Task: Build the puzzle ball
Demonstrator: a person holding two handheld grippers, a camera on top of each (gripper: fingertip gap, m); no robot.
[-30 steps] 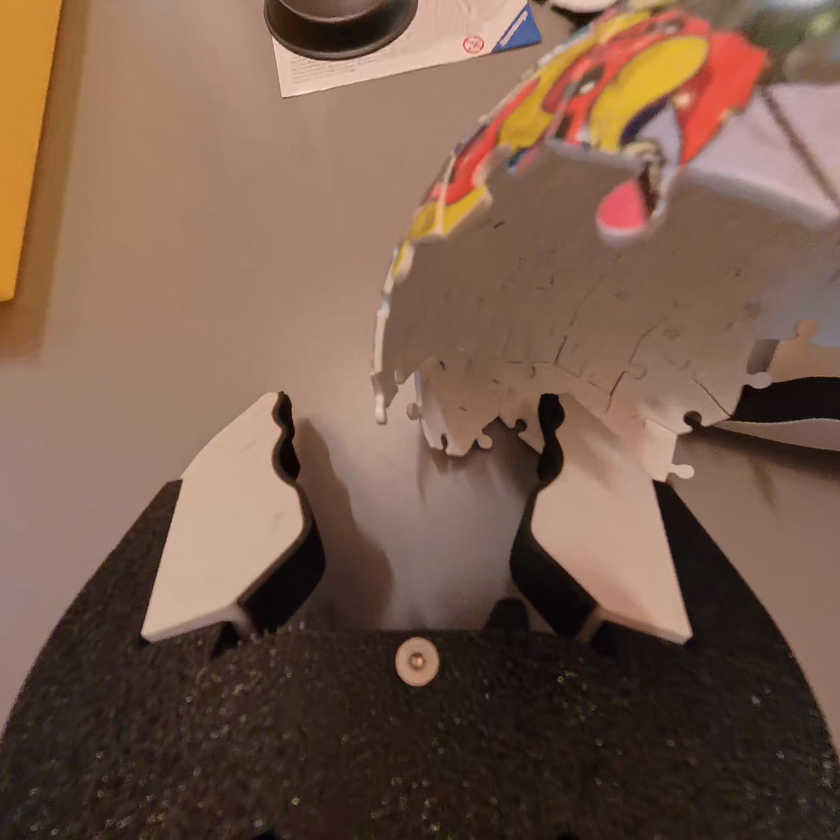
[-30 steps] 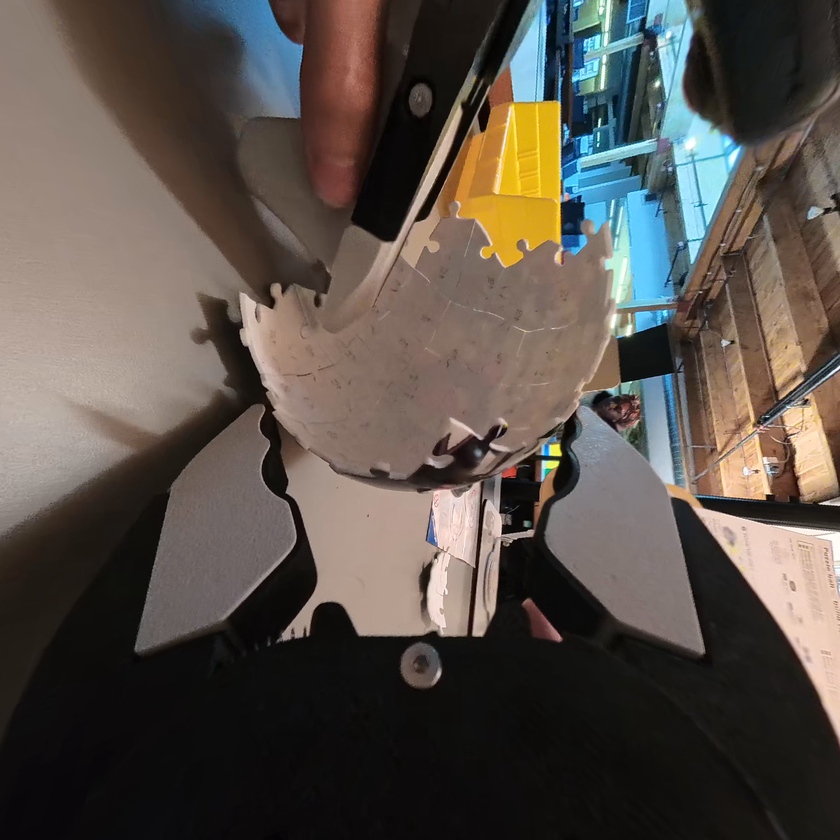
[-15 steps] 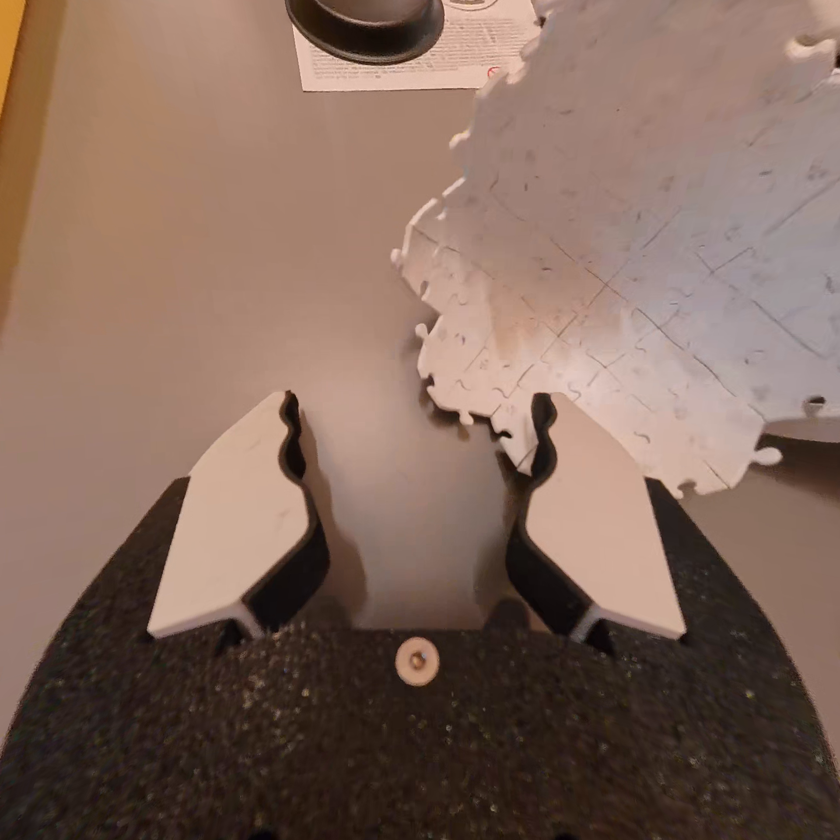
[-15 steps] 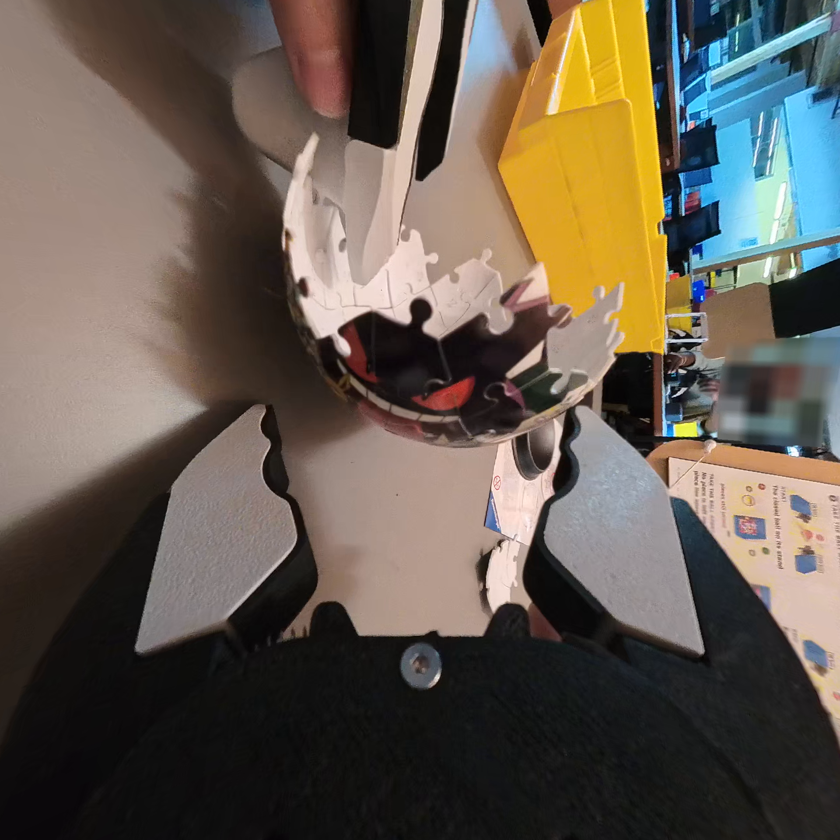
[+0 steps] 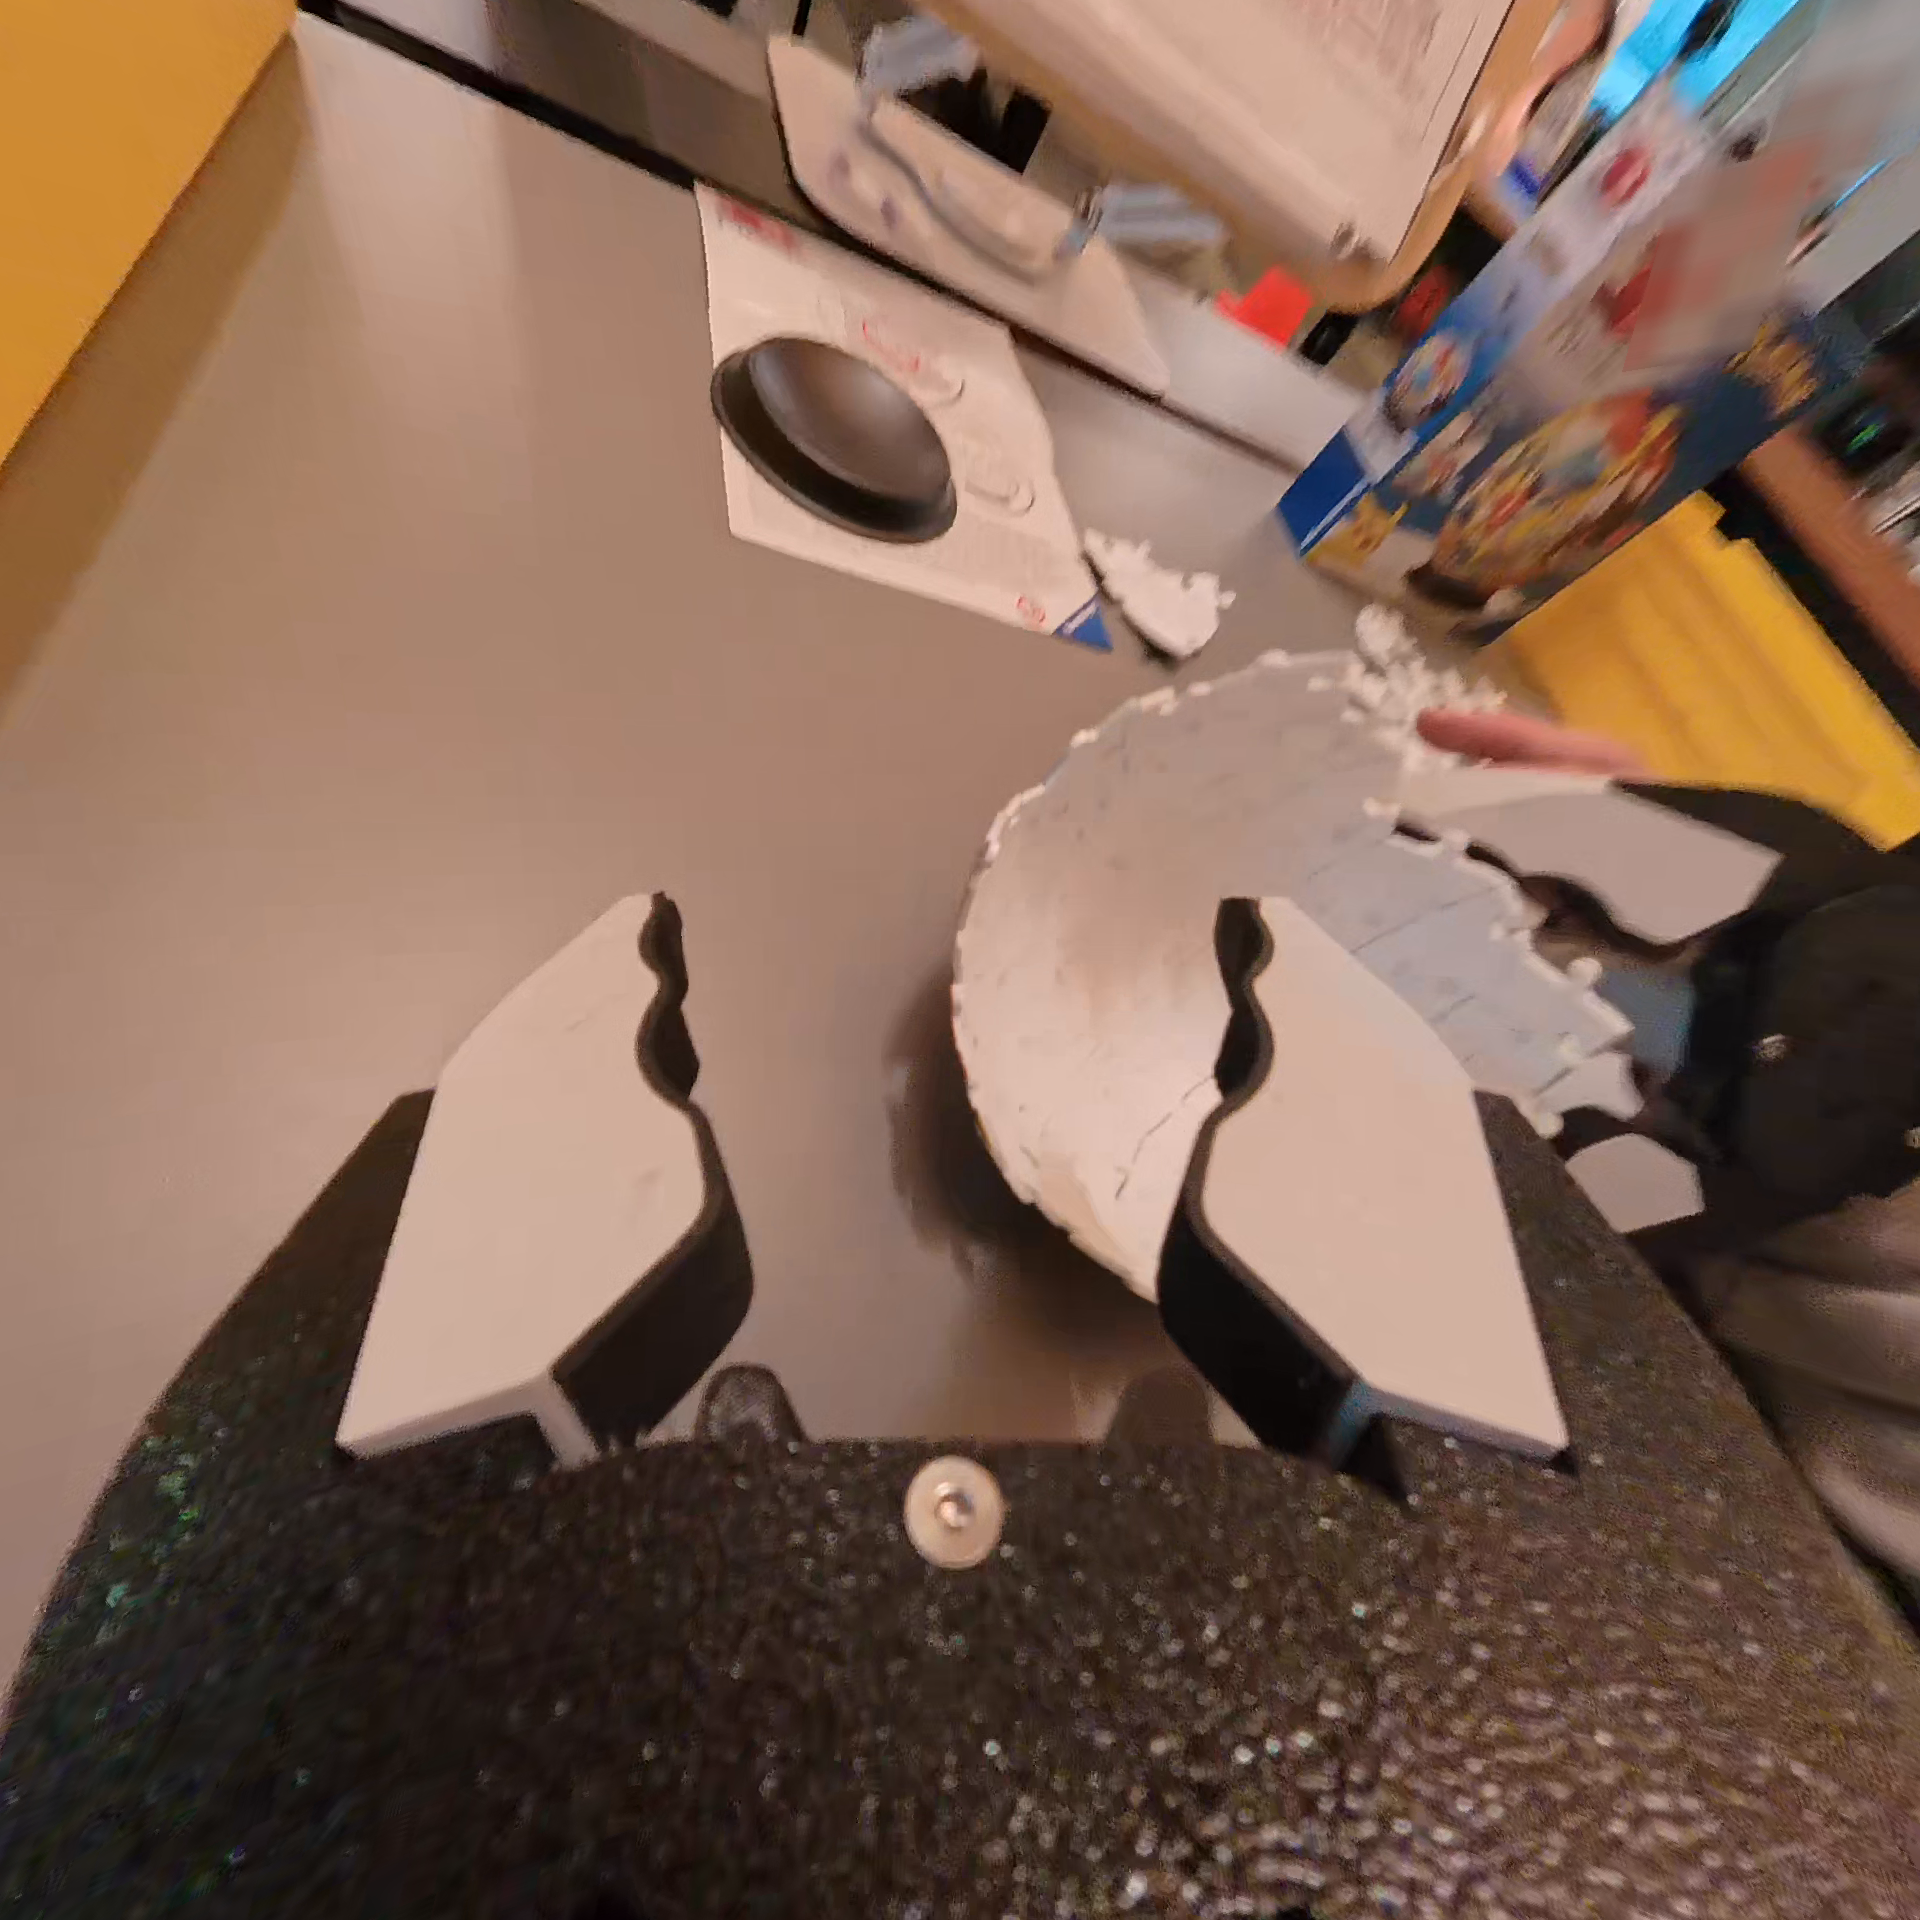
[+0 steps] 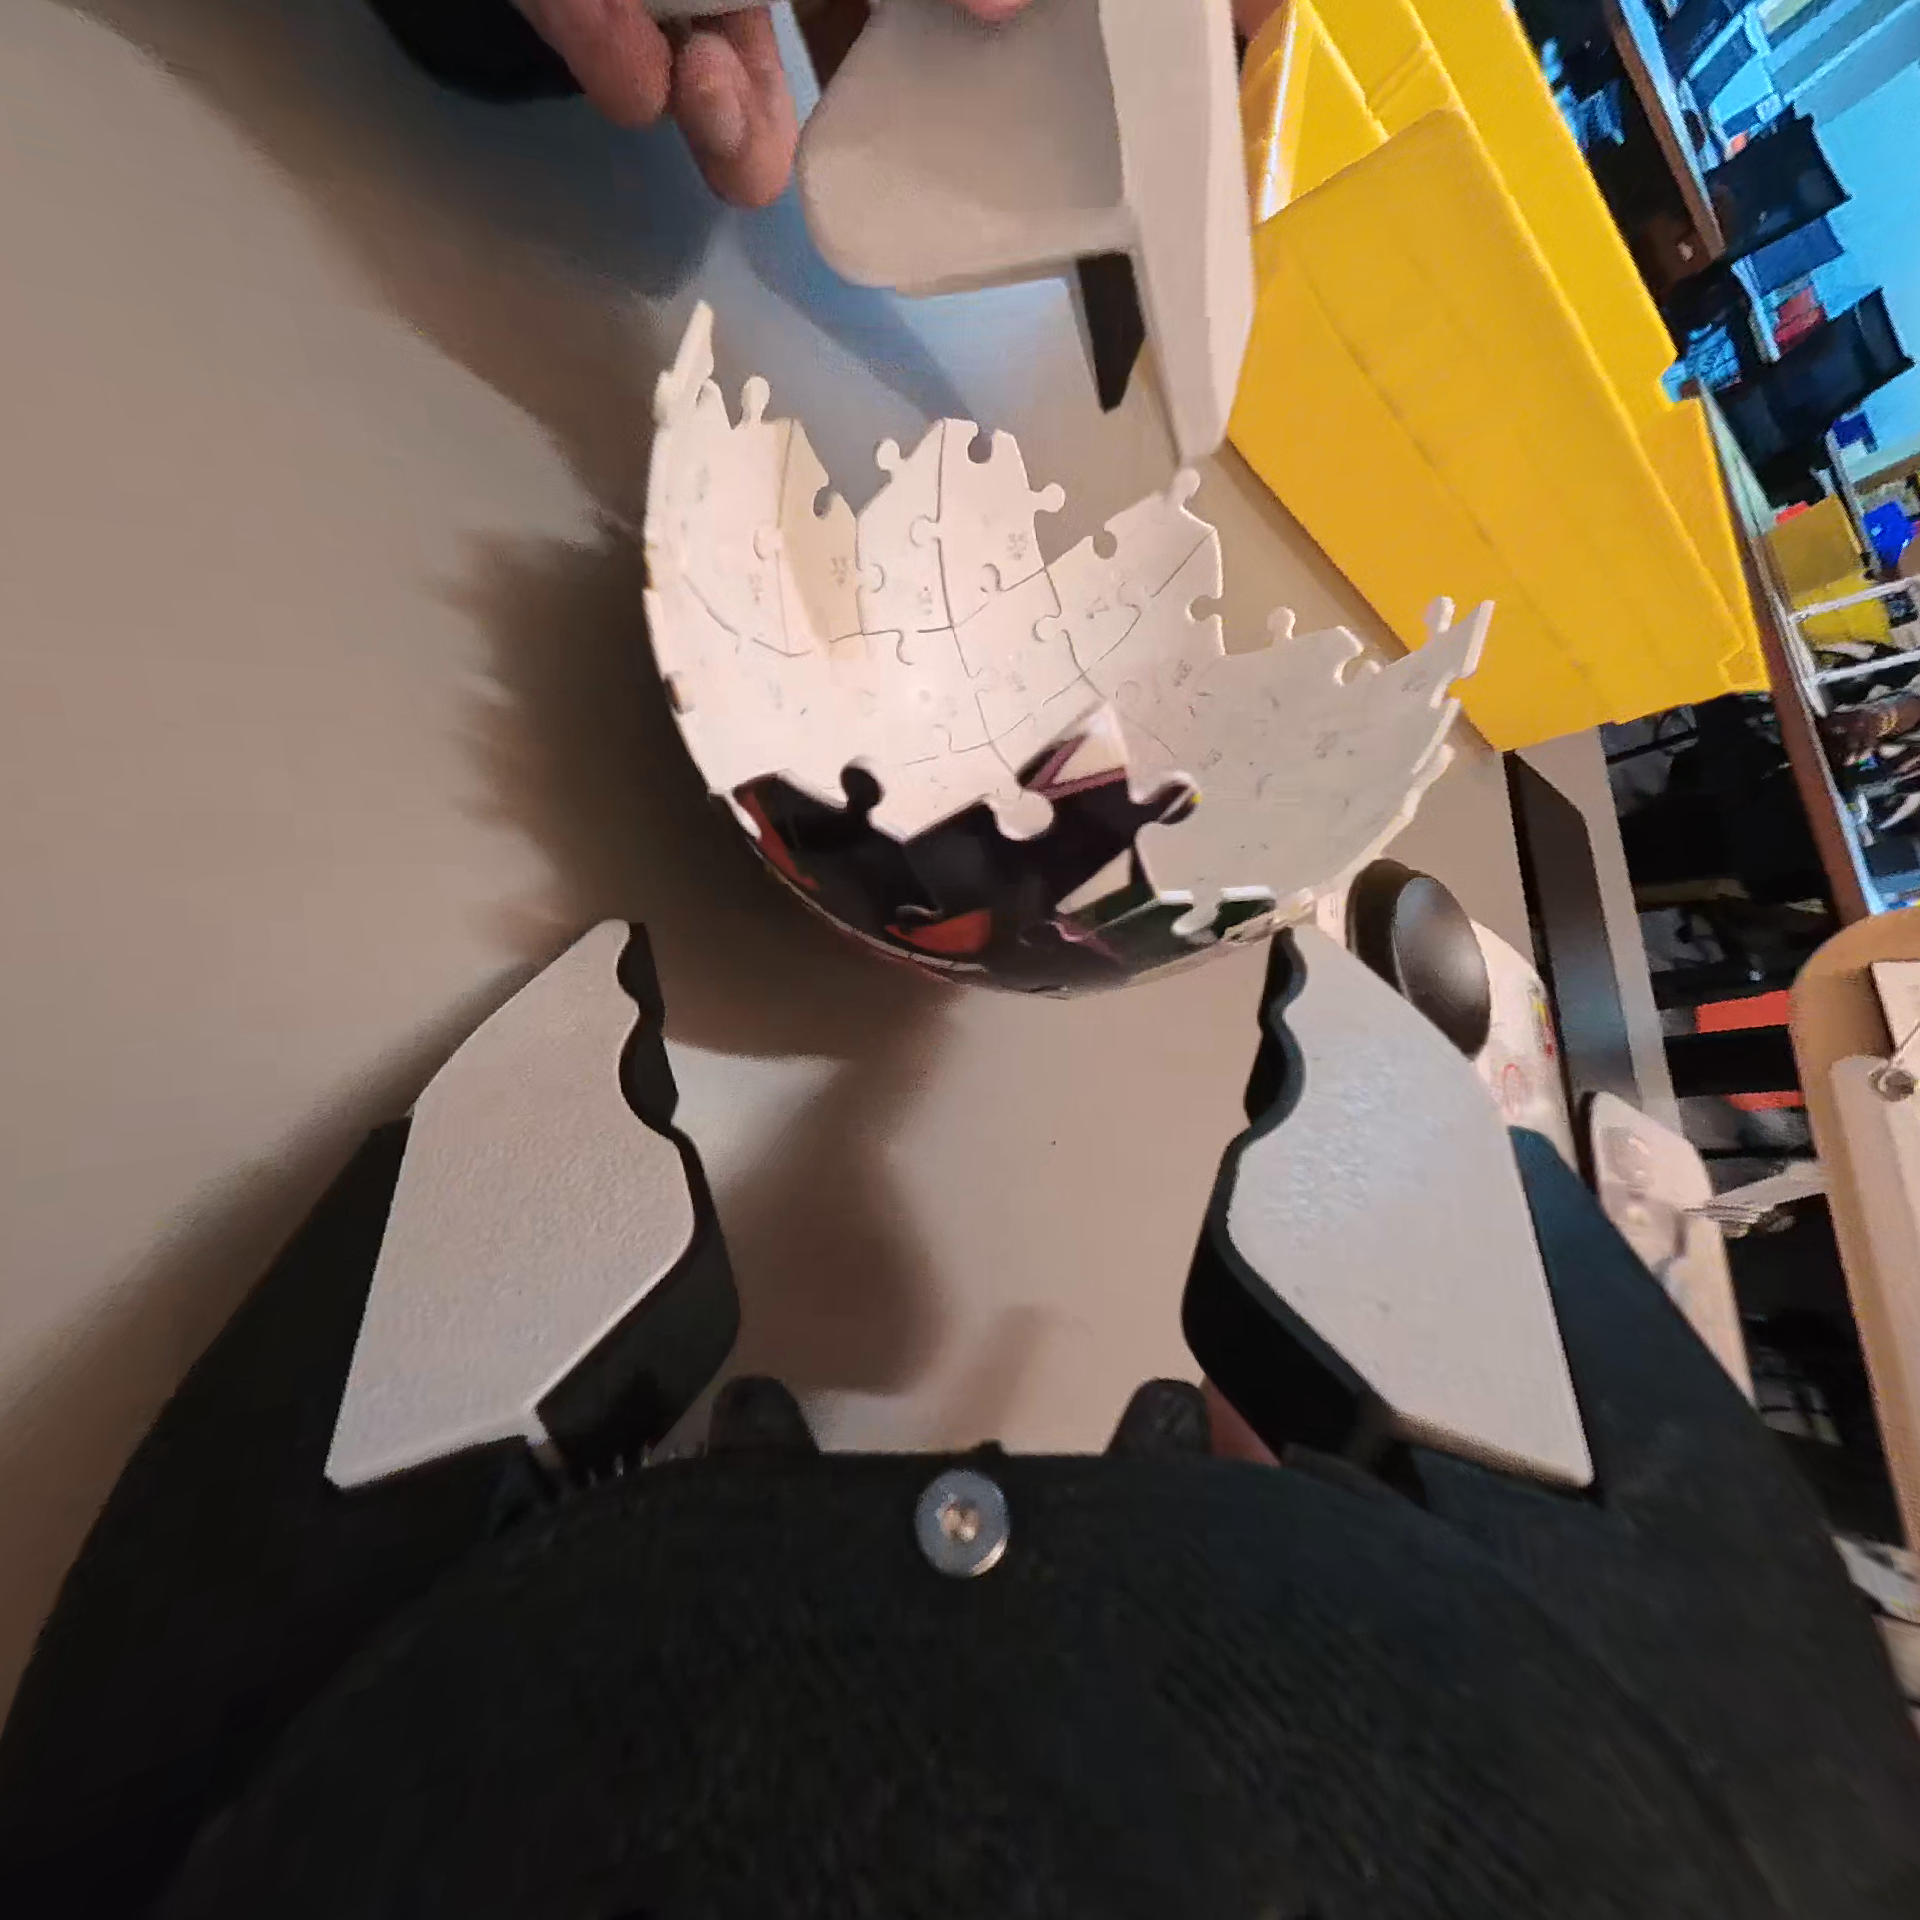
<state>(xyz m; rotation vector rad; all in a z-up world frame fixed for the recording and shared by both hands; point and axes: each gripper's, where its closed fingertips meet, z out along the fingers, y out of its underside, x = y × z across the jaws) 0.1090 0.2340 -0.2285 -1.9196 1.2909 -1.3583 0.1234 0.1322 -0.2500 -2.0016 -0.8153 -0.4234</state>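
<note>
Since half a second back the half-built puzzle ball [image 6: 1039, 665] has tipped open-side-up and the left claw [image 5: 951, 1013] has drawn off it, its right finger no longer inside the shell. Left to right in the left wrist view: bare grey tabletop [image 5: 364, 675] at 9 o'clock; black stand ring [image 5: 831, 442] on a printed leaflet [image 5: 997, 540] at 12 o'clock; a loose clump of white pieces [image 5: 1153, 603] just beyond the leaflet corner; the shell, white inside showing, at 2 o'clock, partly behind the claw's right finger; the blue puzzle box [image 5: 1558, 416] and a yellow bin [image 5: 1704, 675] at far right. Left claw spread wide, empty. In the right wrist view the shell appears to rest on the tabletop at 12 o'clock, just beyond the fingertips of the right claw [image 6: 951, 987], also spread wide and holding nothing; bare fingers [image 6: 717, 114] at 11 o'clock. Risk, as I judge it: nothing grips the shell, so a nudge could roll it on its curved bottom; a hard pinch on the jagged rim could pop joints apart.
</note>
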